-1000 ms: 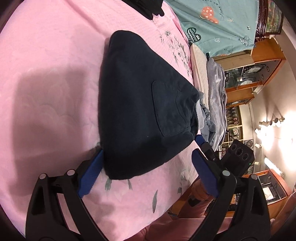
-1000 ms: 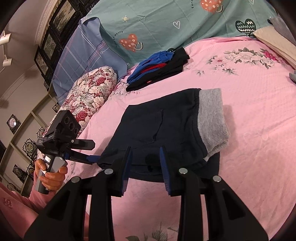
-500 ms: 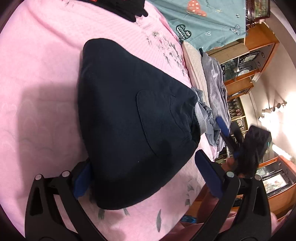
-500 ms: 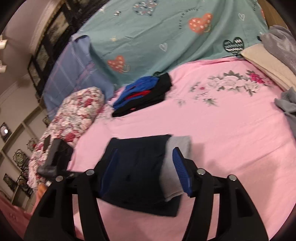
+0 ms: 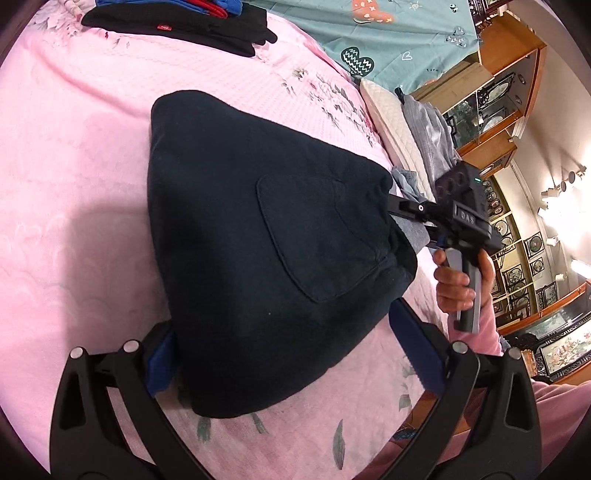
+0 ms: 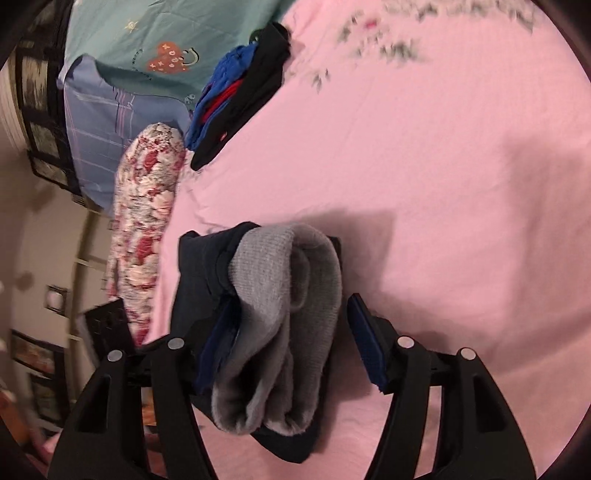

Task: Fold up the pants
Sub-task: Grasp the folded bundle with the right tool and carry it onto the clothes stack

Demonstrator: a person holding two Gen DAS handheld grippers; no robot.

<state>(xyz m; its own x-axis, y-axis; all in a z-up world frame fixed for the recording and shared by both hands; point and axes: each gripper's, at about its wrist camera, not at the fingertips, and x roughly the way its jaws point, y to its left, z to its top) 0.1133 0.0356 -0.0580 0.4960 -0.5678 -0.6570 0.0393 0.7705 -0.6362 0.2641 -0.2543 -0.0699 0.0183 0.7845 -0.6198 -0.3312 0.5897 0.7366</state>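
The folded navy pants [image 5: 258,258] lie on the pink bedspread [image 5: 74,184], back pocket facing up. My left gripper [image 5: 288,354] is open, its blue pads straddling the near end of the bundle. In the right wrist view the grey waistband [image 6: 288,314] is bunched between the wide-apart pads of my right gripper [image 6: 291,347], which is open; its left pad touches the cloth. From the left wrist view, the right gripper [image 5: 406,221] reaches in at the waistband end, its fingertips hidden behind the fabric and a hand [image 5: 458,288] on its handle.
A stack of black, blue and red clothes [image 5: 177,18] lies farther up the bed. A floral pillow [image 6: 147,206] and teal bedding [image 6: 147,33] sit at the head. Grey and cream cloth [image 5: 417,125] is piled at the bed's right side, with wooden cabinets [image 5: 491,92] beyond.
My right gripper opened wider, swung round and came down over the grey waistband end. The left gripper stayed open and edged closer around the near end of the pants.
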